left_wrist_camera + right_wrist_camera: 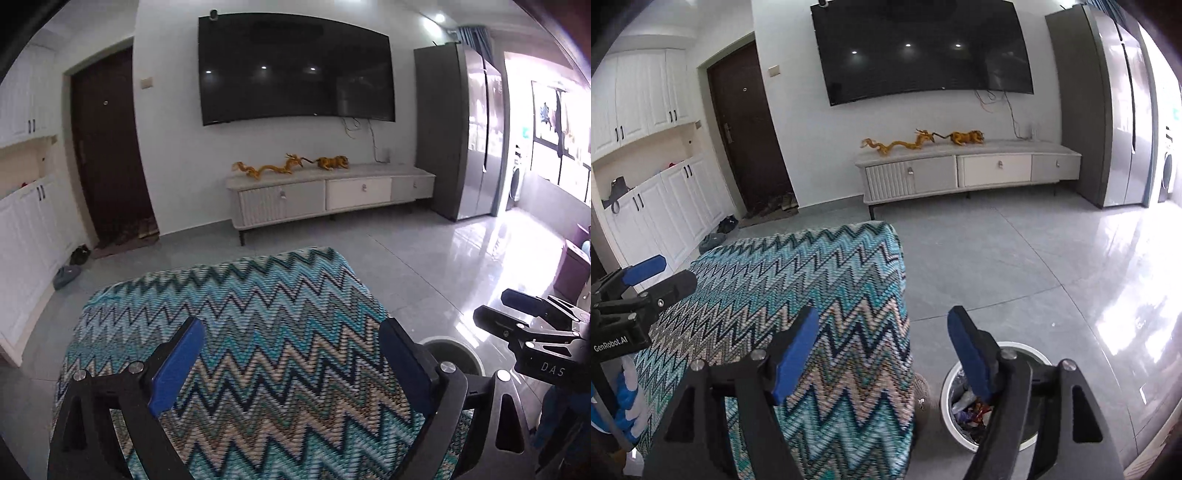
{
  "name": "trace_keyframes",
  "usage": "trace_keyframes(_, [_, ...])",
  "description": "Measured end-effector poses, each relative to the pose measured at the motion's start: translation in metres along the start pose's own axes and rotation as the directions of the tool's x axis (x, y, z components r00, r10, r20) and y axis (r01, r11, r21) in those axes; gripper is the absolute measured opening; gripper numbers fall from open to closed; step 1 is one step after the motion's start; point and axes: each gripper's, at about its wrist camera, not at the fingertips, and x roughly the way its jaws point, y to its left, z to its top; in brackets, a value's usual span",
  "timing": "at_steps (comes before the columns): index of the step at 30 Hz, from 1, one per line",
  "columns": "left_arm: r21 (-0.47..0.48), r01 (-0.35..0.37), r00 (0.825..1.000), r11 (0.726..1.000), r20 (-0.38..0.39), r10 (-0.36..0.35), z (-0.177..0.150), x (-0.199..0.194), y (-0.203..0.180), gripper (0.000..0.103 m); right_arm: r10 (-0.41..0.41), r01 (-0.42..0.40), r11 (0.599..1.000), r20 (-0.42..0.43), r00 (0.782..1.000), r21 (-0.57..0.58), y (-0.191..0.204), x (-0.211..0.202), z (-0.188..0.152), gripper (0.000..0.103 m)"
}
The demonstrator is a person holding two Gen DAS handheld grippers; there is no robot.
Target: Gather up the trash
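Note:
A table under a blue zigzag cloth (258, 295) (812, 266) fills the foreground; no trash shows on the part in view. Beside its right edge on the floor stands a white round bin (1030, 349) (456, 354) holding crumpled wrappers (971, 410). My left gripper (291, 328) hovers over the cloth, open, with nothing between its blue pads; the right wrist view shows it at far left (674, 273). My right gripper (884, 317) is open and empty above the table's right edge and the bin, and it appears at the right of the left wrist view (494, 306).
A low TV cabinet (325, 192) with gold figurines stands under a wall-mounted TV (295, 70). There is a dark door (107, 147) with shoes (74, 262) near it, white cupboards (650, 155) on the left, and a grey fridge (465, 129) on the right. Glossy tiled floor (1034, 266) lies between.

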Motion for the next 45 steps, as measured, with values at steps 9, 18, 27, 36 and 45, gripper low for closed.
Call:
trace_keyframes(9, [-0.113, -0.140, 0.982, 0.984, 0.114, 0.153, -0.014, -0.055, 0.062, 0.103, -0.034, 0.037, 0.997, 0.037, 0.999, -0.067, 0.066, -0.010, 0.007, 0.092])
trace_keyframes(18, [-0.149, -0.159, 0.975, 0.976, 0.133, 0.180, -0.018, -0.065, 0.072, 0.103, -0.089, 0.101, 0.988, 0.102, 0.991, -0.115, 0.084, -0.029, 0.013, 0.096])
trace_keyframes(27, [-0.145, -0.177, 0.966, 0.973, 0.163, 0.200, -0.025, -0.073, 0.067, 0.103, -0.117, 0.135, 0.983, 0.141, 0.983, -0.122, 0.082, -0.039, 0.014, 0.097])
trace_keyframes(36, [-0.151, -0.176, 0.966, 0.973, 0.162, 0.200, -0.026, -0.073, 0.069, 0.103, -0.149, 0.171, 0.979, 0.176, 0.973, -0.115, 0.079, -0.043, 0.016, 0.097])
trace_keyframes(45, [-0.154, -0.171, 0.967, 0.973, 0.164, 0.196, -0.028, -0.073, 0.073, 0.103, -0.161, 0.188, 0.974, 0.204, 0.966, -0.122, 0.082, -0.048, 0.015, 0.097])
